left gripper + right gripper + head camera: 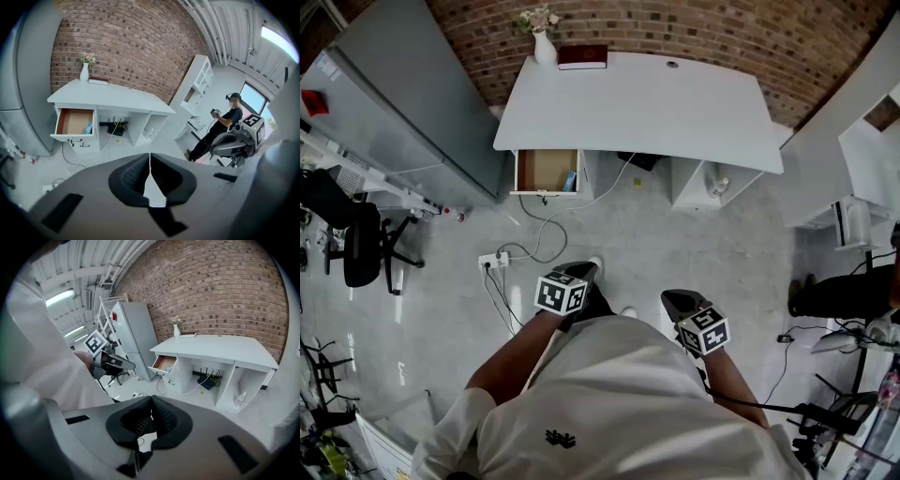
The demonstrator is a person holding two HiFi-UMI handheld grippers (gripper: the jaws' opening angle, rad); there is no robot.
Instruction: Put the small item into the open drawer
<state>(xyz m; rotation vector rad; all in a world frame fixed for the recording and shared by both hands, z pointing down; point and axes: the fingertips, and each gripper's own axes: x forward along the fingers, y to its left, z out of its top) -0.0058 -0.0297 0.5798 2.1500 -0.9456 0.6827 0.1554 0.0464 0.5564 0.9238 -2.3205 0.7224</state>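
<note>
The white desk's drawer stands pulled open, with a small blue item lying at its right side. The same drawer and blue item show far off in the left gripper view, and the drawer is seen again in the right gripper view. My left gripper is held close to my body, well short of the desk; its jaws are shut with nothing between them. My right gripper hangs beside it, also shut and empty.
On the white desk stand a vase and a dark red book. A power strip and cables lie on the floor between me and the drawer. A grey cabinet is left, a person and shelves right.
</note>
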